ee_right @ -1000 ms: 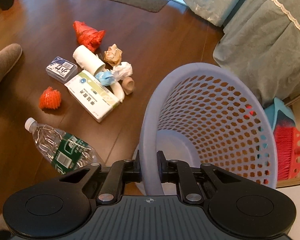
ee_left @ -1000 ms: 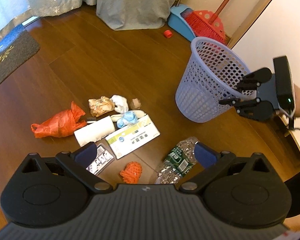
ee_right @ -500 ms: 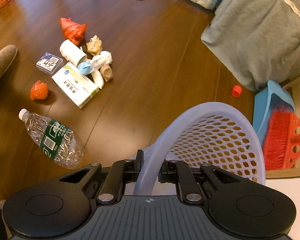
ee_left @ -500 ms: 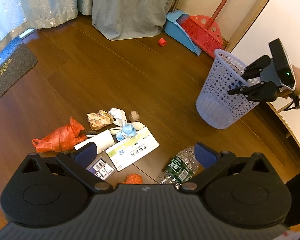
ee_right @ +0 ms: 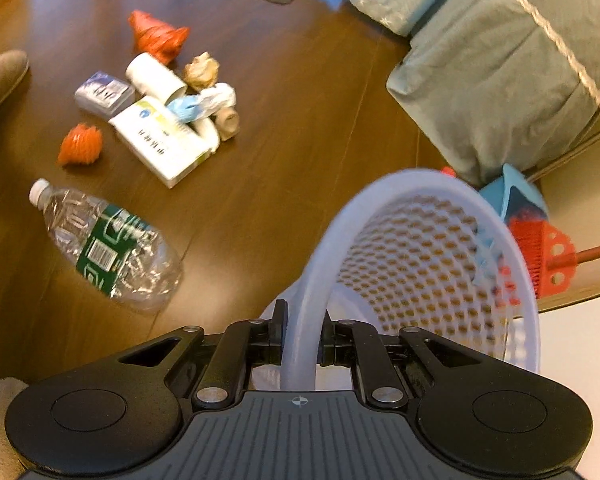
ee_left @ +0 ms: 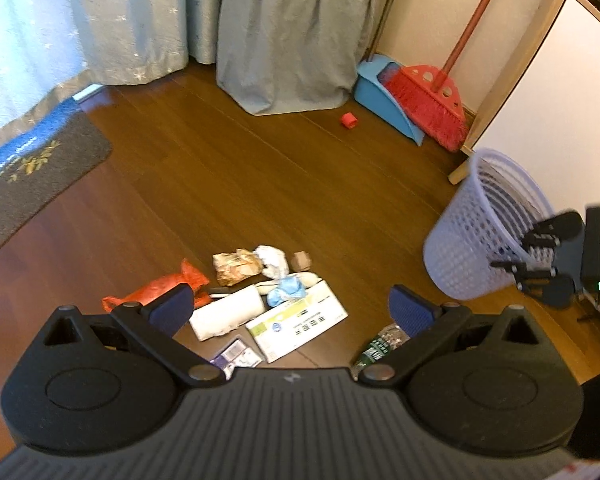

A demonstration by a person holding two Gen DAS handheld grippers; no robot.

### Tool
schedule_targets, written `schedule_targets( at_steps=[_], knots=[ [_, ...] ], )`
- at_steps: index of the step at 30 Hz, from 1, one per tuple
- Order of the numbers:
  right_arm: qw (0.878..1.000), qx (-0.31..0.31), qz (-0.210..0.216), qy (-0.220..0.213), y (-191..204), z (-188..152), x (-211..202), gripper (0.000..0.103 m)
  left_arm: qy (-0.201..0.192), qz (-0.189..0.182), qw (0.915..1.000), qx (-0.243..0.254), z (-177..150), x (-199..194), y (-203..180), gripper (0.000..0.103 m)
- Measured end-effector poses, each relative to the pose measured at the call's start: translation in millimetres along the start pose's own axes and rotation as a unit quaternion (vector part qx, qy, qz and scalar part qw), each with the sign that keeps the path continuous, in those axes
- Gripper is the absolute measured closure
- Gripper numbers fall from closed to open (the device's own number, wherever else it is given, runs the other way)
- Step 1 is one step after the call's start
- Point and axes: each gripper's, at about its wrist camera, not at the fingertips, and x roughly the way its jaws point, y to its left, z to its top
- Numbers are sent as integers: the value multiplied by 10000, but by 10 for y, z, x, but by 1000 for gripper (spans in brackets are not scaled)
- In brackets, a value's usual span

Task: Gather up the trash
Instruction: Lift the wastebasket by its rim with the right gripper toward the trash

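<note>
My right gripper (ee_right: 302, 336) (ee_left: 518, 258) is shut on the rim of a lilac mesh waste basket (ee_right: 424, 264) (ee_left: 484, 224), which tilts over the wood floor. Trash lies in a heap to its left: a crushed water bottle (ee_right: 108, 246), a white carton (ee_right: 160, 140) (ee_left: 298, 326), a paper roll (ee_left: 226, 316), an orange bag (ee_left: 160, 288), an orange net ball (ee_right: 80, 144), crumpled tissues (ee_left: 274, 258) and a small clear box (ee_right: 104, 94). My left gripper (ee_left: 288, 312) hangs open above the heap with nothing between its blue pads.
A red broom (ee_left: 428, 104) and blue dustpan (ee_left: 384, 92) lean in the corner by a white cabinet (ee_left: 556, 100). A red bottle cap (ee_left: 350, 120) lies near grey-blue curtains (ee_left: 292, 36). A dark mat (ee_left: 32, 164) is at left. A slippered foot (ee_right: 0, 80) stands beside the trash.
The right gripper has carried the basket sideways, first away from the heap, then back nearer, still tilted. The left gripper rose and tipped up, showing more of the room.
</note>
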Motion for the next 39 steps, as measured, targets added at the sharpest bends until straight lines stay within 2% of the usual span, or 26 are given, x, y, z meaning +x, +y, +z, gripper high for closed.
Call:
schedule_targets(
  at_steps=[6, 11, 17, 22, 25, 29, 35, 36, 39],
  knots=[
    [9987, 179, -460, -78, 424, -116, -30, 94, 122, 61, 9995, -300, -43, -94, 149, 2],
    [9948, 283, -962, -155, 683, -251, 20, 94, 184, 399, 9990, 28, -5, -113, 102, 1],
    [9920, 141, -1250, -51, 886, -389, 15, 94, 234, 821, 9960, 270, 43, -378, 102, 1],
    [9865, 566, -1534, -74, 929, -463, -4, 94, 267, 1085, 9934, 253, 33, -608, 167, 1],
    [9830, 767, -1669, -24, 948, -433, -1, 94, 271, 943, 9952, 64, 40, -652, 246, 1],
    [9807, 1006, -1675, 70, 976, -350, 3, 92, 232, 712, 9968, 288, 53, -518, 318, 1],
    [9733, 1031, -2045, 156, 1123, -141, 111, 91, 323, 234, 9982, 449, -34, -61, 521, 2],
    [9713, 995, -2153, 160, 1142, -107, 137, 92, 369, 14, 9964, 757, -59, 40, 557, 2],
    [9697, 835, -2292, 159, 1151, -20, 244, 95, 370, -214, 9947, 939, -147, 348, 639, 2]
  ],
)
